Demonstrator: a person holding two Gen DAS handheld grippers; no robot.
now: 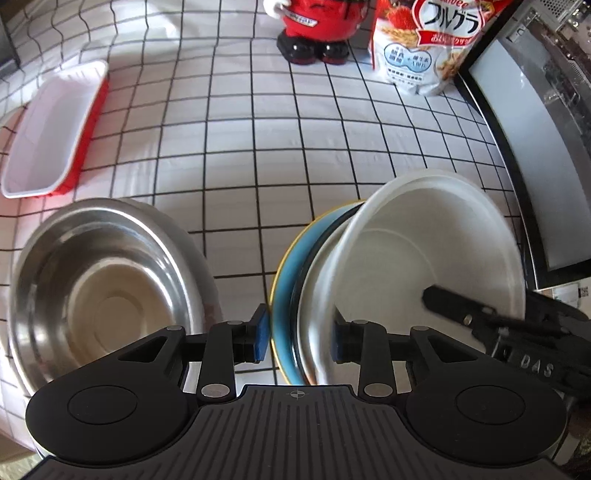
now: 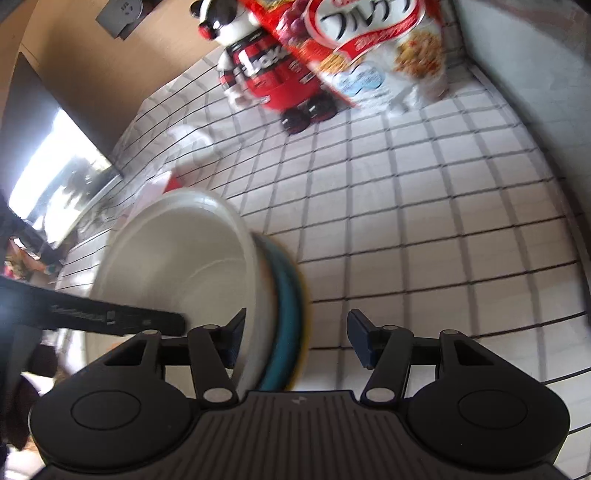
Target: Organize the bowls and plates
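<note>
A white bowl (image 1: 424, 243) leans tilted inside a blue bowl with a yellow rim (image 1: 291, 266) on the checked cloth; a dark-rimmed white dish sits between them. My left gripper (image 1: 300, 339) straddles the near rims of this stack, open, its pads beside the walls without pressing. My right gripper (image 2: 297, 341) also straddles the stack: one pad lies inside the white bowl (image 2: 177, 258), and the other stands well clear of the blue bowl (image 2: 288, 295), so it is open. One finger (image 1: 450, 306) of it shows inside the white bowl. A steel bowl (image 1: 107, 280) rests to the left.
A red-and-white rectangular tray (image 1: 51, 133) lies at the far left. A red mascot figure (image 1: 317, 29) and a cereal bag (image 1: 424, 48) stand at the back. A dark-framed appliance (image 1: 535, 166) borders the right side. Bare checked cloth (image 1: 258, 129) lies between them.
</note>
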